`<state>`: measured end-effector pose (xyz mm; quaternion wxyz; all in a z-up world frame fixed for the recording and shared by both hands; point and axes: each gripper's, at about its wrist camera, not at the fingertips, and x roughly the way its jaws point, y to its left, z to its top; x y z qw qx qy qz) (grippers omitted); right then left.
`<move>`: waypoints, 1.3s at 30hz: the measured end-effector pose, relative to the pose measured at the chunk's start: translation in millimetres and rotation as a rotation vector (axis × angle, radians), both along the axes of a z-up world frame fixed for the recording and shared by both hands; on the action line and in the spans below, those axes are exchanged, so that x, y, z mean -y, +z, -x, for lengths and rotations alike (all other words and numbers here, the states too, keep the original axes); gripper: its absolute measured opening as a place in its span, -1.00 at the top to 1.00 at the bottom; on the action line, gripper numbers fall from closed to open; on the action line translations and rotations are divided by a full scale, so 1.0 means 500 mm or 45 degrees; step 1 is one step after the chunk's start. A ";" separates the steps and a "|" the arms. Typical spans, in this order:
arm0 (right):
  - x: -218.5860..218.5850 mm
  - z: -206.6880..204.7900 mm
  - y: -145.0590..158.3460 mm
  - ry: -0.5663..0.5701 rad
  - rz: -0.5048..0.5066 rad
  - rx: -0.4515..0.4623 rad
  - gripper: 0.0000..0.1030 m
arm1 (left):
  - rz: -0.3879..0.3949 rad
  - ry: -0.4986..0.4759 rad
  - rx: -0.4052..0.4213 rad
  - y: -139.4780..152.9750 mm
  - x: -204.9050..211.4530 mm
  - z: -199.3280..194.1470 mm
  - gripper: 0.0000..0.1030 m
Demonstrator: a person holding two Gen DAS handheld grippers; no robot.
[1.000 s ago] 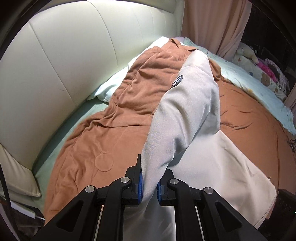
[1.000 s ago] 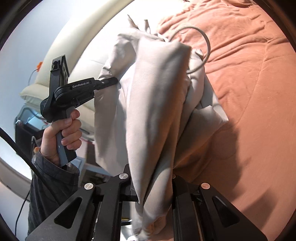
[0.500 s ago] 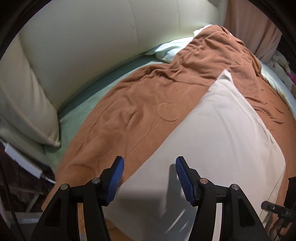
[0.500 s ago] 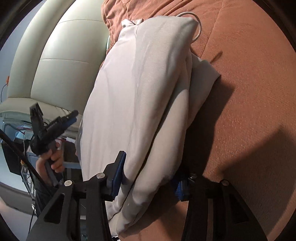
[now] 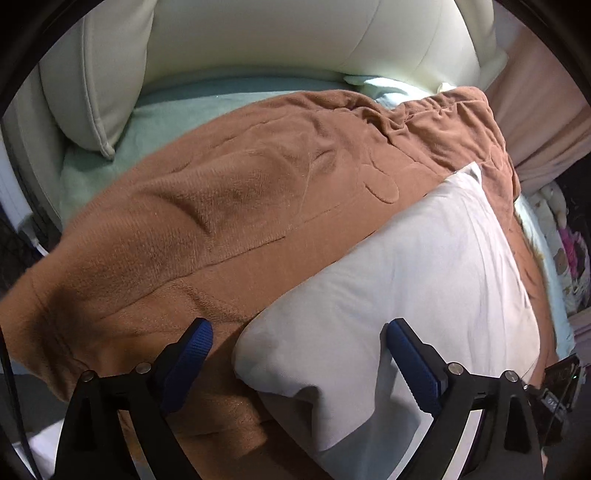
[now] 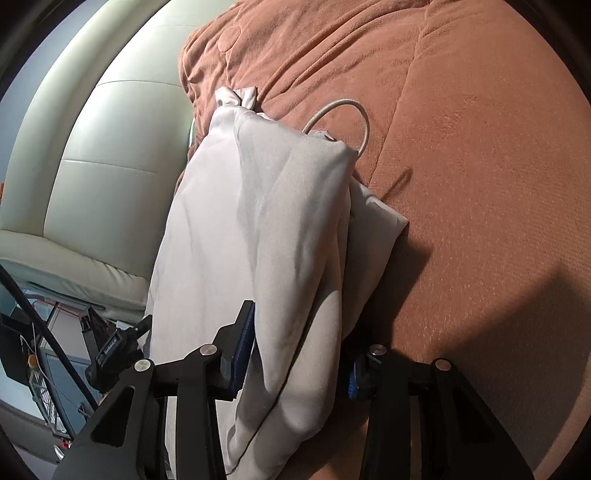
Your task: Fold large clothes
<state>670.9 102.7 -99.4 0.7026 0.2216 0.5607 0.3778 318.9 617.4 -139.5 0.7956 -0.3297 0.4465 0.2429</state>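
A pale grey garment (image 5: 424, 280) lies folded on a brown blanket (image 5: 221, 206) on a bed. My left gripper (image 5: 299, 350) is open, its blue pads either side of the garment's near corner, not closed on it. In the right wrist view the same garment (image 6: 258, 221) lies as a long folded stack with a white drawstring loop (image 6: 354, 118) at its far end. My right gripper (image 6: 299, 354) is open, its jaws straddling the garment's near end. The other hand-held gripper (image 6: 114, 347) shows at lower left.
A cream padded headboard (image 5: 277, 33) and cushion (image 5: 96, 74) stand behind the bed. A pale green sheet (image 5: 155, 118) shows past the blanket. Pink curtains (image 5: 546, 110) and soft toys (image 5: 565, 236) are at the right. The bed edge is at the left (image 6: 74, 273).
Both grippers let go of the garment and opened. The garment went from hanging in the air to lying folded flat on the blanket. Both grippers moved lower and closer to the bed.
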 end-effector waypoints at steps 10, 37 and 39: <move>-0.149 0.032 0.043 0.141 0.095 0.169 0.76 | -0.099 -0.033 0.064 0.073 0.034 0.021 0.44; 0.003 0.063 0.108 0.140 0.225 0.196 -0.23 | -0.241 -0.041 0.021 0.180 0.220 0.087 -0.01; 0.048 0.077 0.154 0.120 0.224 0.242 -0.41 | -0.245 -0.063 0.045 0.196 0.257 0.090 -0.04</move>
